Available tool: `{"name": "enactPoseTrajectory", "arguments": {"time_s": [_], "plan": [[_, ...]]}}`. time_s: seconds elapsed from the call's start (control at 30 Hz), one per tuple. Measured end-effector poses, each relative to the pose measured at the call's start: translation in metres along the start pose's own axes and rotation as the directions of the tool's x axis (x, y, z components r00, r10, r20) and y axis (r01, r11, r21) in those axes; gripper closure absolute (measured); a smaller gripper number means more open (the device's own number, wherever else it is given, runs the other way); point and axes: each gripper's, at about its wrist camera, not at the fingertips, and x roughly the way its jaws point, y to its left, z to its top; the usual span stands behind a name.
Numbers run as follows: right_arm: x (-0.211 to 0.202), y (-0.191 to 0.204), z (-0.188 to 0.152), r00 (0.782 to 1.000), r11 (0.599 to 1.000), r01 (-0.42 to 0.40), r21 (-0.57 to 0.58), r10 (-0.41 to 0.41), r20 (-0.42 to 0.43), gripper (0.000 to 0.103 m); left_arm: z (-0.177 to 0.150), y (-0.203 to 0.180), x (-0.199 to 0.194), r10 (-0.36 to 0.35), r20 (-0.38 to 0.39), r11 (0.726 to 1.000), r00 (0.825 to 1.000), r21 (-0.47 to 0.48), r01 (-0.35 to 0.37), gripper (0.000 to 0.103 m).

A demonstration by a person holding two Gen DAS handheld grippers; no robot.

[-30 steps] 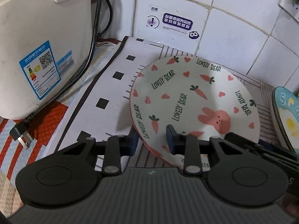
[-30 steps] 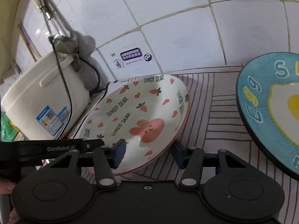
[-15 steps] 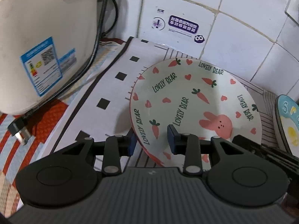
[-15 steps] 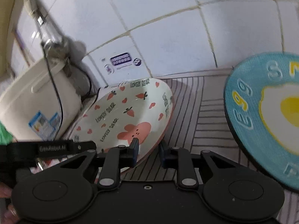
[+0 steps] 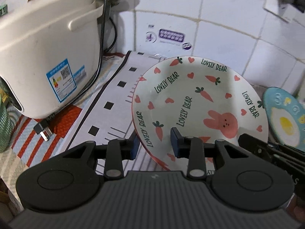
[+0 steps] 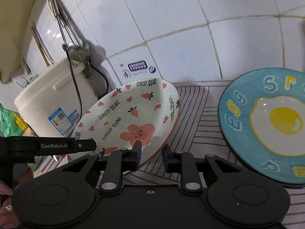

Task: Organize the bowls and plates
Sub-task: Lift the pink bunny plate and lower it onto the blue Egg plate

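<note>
Both tongs clamped on the rabbit plate (image 5: 198,103) — left tongs (image 5: 155,145) over its near-left rim, right tongs (image 6: 151,155) pinching its near-right rim, jaws having just closed onto it. Plate tilted, lifted off the striped mat (image 6: 198,114) on the counter, near edge low. Rice cooker (image 5: 47,57) just left, unplugged cord beside it. Egg plate (image 6: 266,126) lying on the mat to the right — apart from the held plate.
</note>
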Motion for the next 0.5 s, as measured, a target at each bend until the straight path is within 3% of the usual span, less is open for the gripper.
{"name": "enactPoseTrajectory", "arguments": {"time_s": [0.5], "plan": [[-0.109,-0.029,0.017,0.992,0.997,0.083,-0.002,-0.083,0.092,0.076,0.002,-0.085,-0.064,-0.158,0.026,0.986,0.987,0.065,0.156,0.071]]}}
